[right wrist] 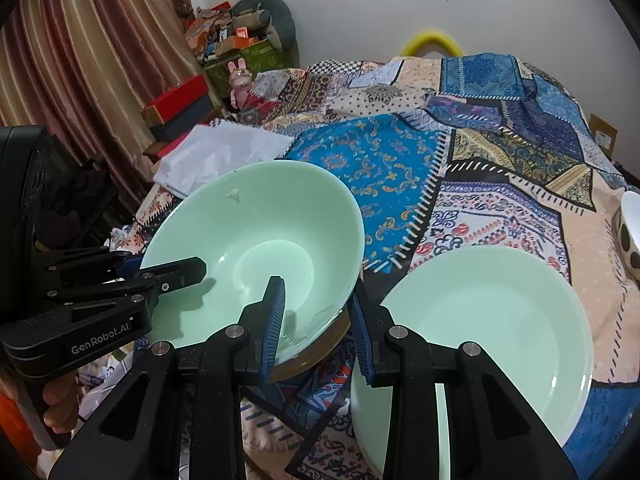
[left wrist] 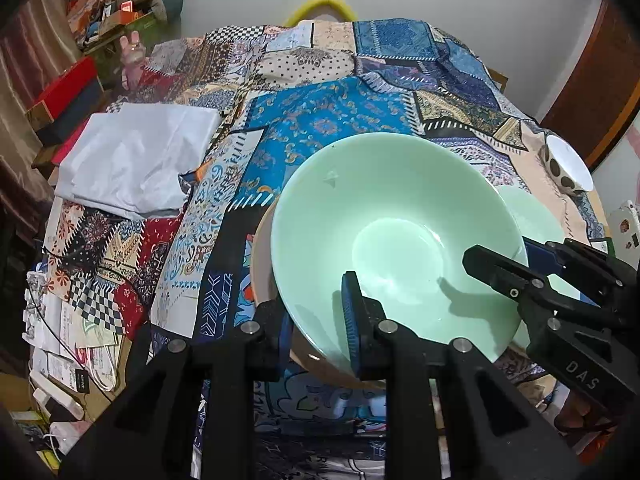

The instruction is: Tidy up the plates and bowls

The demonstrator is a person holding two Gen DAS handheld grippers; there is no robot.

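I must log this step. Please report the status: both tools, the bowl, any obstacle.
Left tool and right tool both clamped on green bowl rim. Brown dish beneath it. Green plate alongside, clear.

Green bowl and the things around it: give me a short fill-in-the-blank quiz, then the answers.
1. The left tongs and the right tongs each clamp the green bowl by its ____.
2. Beside it on the patchwork cloth lies an empty green ____.
3. The small bowl at the far right has dark ____ on its outside.
4. The folded sheet at the left is ____ in colour.

Missing words: rim; plate; spots; white.
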